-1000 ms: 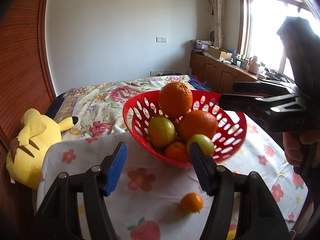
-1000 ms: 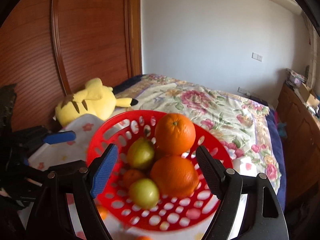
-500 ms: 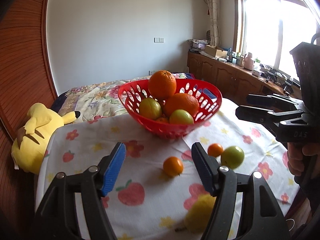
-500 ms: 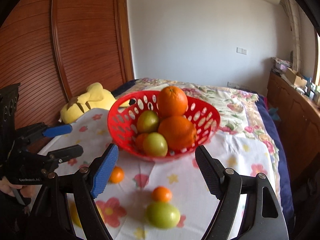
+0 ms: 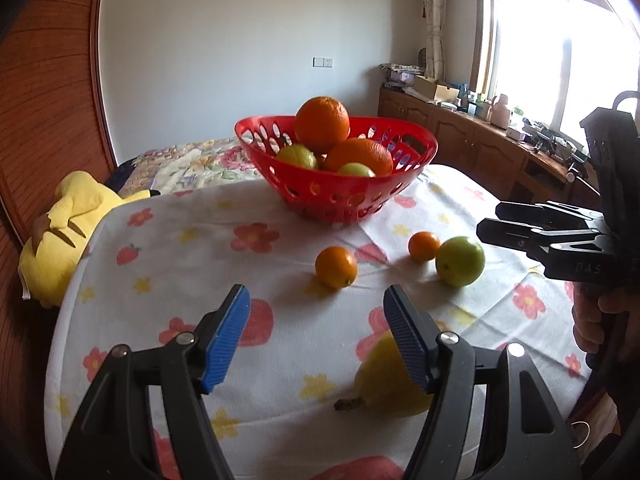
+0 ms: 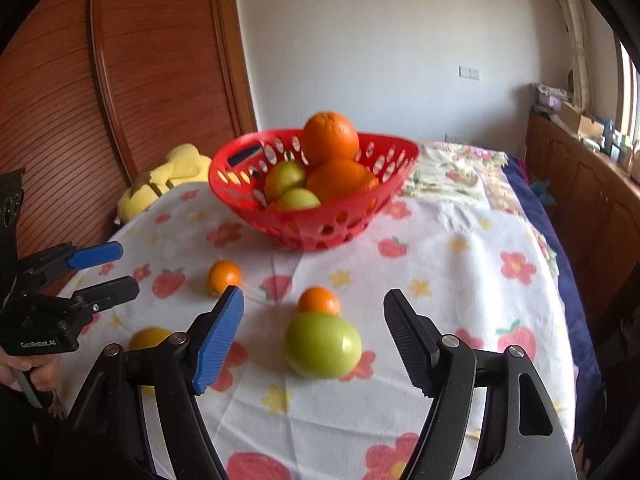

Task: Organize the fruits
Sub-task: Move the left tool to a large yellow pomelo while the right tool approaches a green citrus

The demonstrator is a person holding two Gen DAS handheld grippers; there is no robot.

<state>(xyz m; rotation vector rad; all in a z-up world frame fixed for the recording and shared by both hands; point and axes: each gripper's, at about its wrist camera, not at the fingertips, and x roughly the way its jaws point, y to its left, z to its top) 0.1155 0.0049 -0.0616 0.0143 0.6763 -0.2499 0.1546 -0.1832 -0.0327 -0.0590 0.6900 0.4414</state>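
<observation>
A red basket (image 5: 340, 200) (image 6: 316, 224) holds two large oranges and green fruits at the far side of the floral tablecloth. Loose on the cloth lie two small oranges (image 5: 336, 267) (image 5: 424, 246), a green apple (image 5: 460, 261) (image 6: 322, 345) and a yellow pear (image 5: 384, 384) (image 6: 148, 338). My left gripper (image 5: 316, 336) is open and empty, above the cloth, with the pear under its right finger. My right gripper (image 6: 314, 338) is open and empty, with the green apple between its fingers and a small orange (image 6: 319, 301) just beyond.
A yellow plush toy (image 5: 68, 224) lies off the table's left edge. A flowered bed (image 6: 452, 176) lies behind the table. A wooden wall panel (image 6: 120, 100) is to the left, and wooden cabinets (image 5: 480, 148) run under the window on the right.
Both grippers have pulled back from over the basket toward the near side of the table and lowered. The loose fruits have come into view. Both stay open.
</observation>
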